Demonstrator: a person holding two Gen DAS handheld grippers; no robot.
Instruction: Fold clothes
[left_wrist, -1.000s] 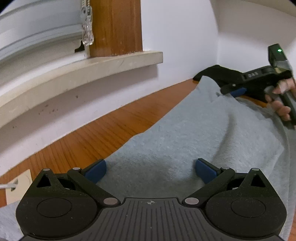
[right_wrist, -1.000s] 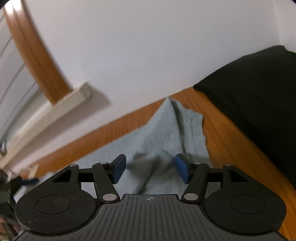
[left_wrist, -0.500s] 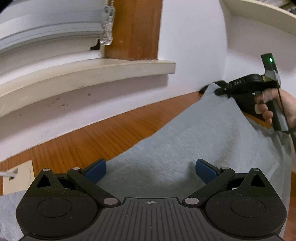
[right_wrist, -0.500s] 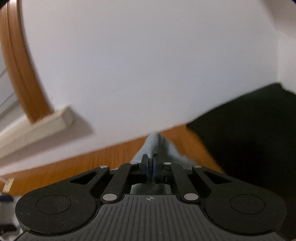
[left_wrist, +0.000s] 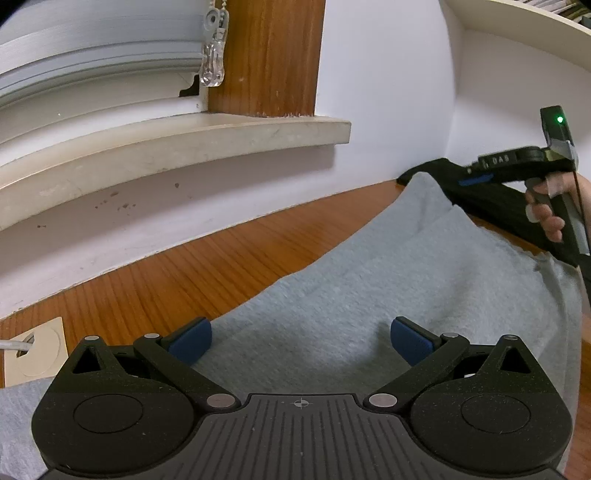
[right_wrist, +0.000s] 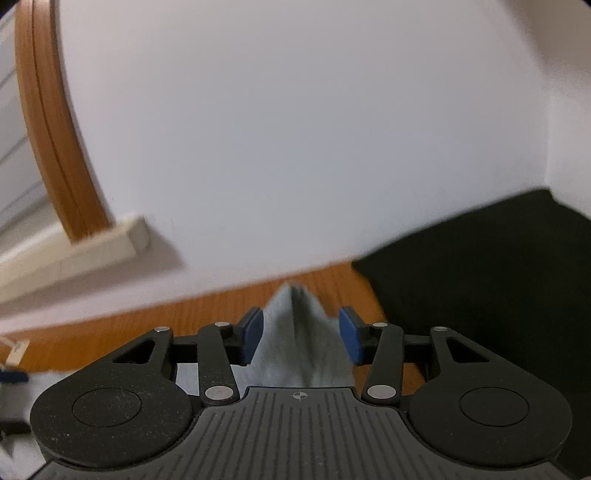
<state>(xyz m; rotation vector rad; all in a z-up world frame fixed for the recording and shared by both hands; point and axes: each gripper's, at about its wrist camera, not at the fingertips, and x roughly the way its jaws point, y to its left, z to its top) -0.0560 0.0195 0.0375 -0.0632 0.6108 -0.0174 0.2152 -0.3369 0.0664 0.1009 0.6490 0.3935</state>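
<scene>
Two grippers work over one grey cloth (left_wrist: 388, 280) spread on the wooden bench (left_wrist: 221, 258). We see our left gripper (left_wrist: 301, 338) low over the near part of the cloth, its jaws spread wide with the blue pads (left_wrist: 190, 338) well apart and nothing pinched between them; the fabric lies flat beneath and ahead of them. Off to the right in that view, a hand (left_wrist: 546, 210) holds the right gripper (left_wrist: 476, 181) at the cloth's far corner, which stands up in a peak near a black garment (left_wrist: 491, 199) lying against the wall (left_wrist: 380, 92).

From the right wrist, we look along our right gripper (right_wrist: 301, 334) at that same raised corner of the cloth (right_wrist: 301, 339). Its jaws have just been opening and now stand partly spread, with the peaked fabric between the pads (right_wrist: 253, 336). The fabric fills most of the gap, yet we cannot tell whether the pads still press on it. The black garment (right_wrist: 480, 295) lies just to the right on the bench (right_wrist: 207, 314), close to the corner but apart from it.

Beyond the bench, a pale sill (left_wrist: 166, 155) runs under a window with a wooden frame (left_wrist: 266, 55) and a lowered blind (left_wrist: 92, 59).
</scene>
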